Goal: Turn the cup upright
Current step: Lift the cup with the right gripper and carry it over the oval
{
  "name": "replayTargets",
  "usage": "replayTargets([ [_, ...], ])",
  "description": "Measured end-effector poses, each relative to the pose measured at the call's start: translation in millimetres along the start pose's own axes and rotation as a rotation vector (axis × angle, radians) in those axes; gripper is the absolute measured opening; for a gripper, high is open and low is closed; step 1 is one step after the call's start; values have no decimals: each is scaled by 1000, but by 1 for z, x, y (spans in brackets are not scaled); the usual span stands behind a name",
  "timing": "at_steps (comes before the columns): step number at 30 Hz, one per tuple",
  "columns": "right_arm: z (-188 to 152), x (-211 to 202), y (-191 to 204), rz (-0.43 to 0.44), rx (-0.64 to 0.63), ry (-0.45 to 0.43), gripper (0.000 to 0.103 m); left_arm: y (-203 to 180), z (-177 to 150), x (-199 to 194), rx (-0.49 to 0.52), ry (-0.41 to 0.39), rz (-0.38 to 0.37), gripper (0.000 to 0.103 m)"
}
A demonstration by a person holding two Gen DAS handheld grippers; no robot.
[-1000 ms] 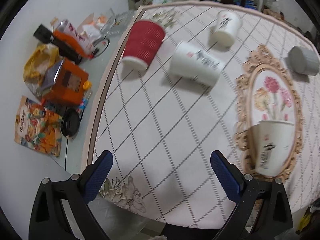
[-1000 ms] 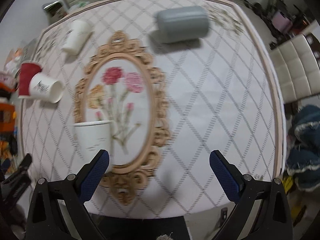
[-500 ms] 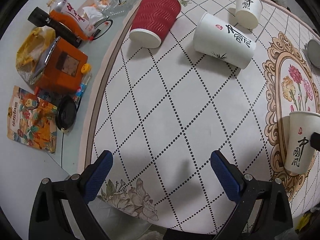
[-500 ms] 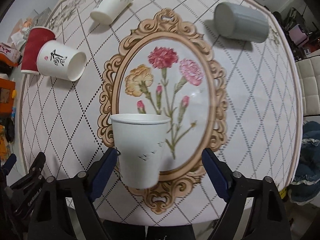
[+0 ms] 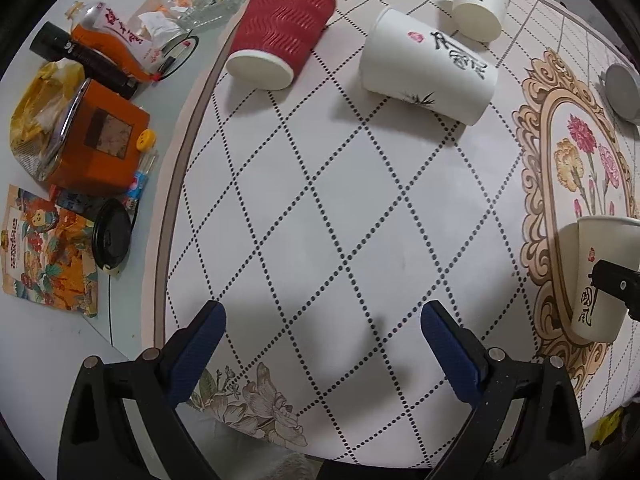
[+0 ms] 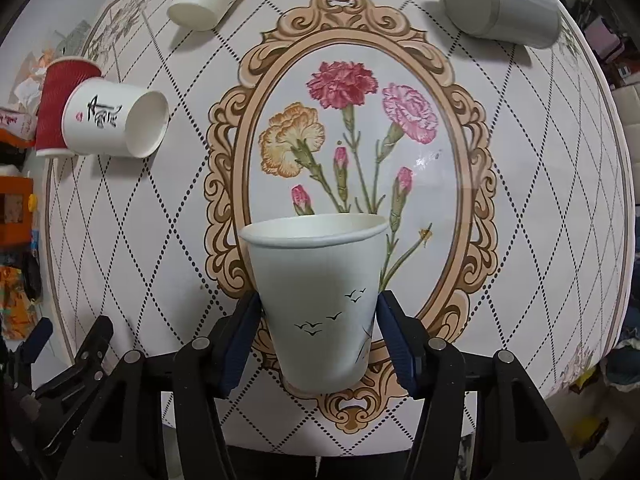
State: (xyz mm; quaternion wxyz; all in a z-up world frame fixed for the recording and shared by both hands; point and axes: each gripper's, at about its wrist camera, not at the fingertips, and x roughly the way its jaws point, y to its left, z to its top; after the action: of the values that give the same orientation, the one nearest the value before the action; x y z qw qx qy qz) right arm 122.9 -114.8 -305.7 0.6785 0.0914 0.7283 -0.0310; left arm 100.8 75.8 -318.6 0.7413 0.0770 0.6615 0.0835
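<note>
A white paper cup (image 6: 320, 296) with small bird prints stands upright on the ornate flower frame of the table mat. My right gripper (image 6: 318, 334) has closed its blue pads on the cup's lower sides. The same cup shows at the right edge of the left wrist view (image 5: 600, 276). My left gripper (image 5: 323, 346) is open and empty above the near part of the mat. A red ribbed cup (image 5: 280, 32), a white cup with black characters (image 5: 428, 68) and a smaller white cup (image 5: 478, 2) lie on their sides at the far end.
A grey cup (image 6: 504, 6) lies on its side at the far right. Left of the mat (image 5: 320, 200) lie an orange box (image 5: 96, 140), snack packets (image 5: 44, 256), a black lid (image 5: 112, 238) and a black tube (image 5: 80, 56). The table's front edge is close.
My right gripper has moved in around the upright white cup and closed on it. My left gripper has moved nearer the lying cups and stays open.
</note>
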Motion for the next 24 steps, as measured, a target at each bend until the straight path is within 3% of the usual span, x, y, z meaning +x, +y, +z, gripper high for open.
replayTargets([
  [8, -7, -27, -18, 72, 60, -118, 61, -11, 12, -2, 6, 12, -84, 103],
  [15, 6, -54, -22, 88, 84, -384, 61, -16, 28, 18, -70, 125, -118, 103],
  [18, 17, -47, -17, 58, 93, -500, 61, -19, 34, 28, -73, 153, -108, 103],
  [24, 17, -31, -12, 24, 108, -716, 61, -30, 36, 37, -6, 92, 8, 103],
])
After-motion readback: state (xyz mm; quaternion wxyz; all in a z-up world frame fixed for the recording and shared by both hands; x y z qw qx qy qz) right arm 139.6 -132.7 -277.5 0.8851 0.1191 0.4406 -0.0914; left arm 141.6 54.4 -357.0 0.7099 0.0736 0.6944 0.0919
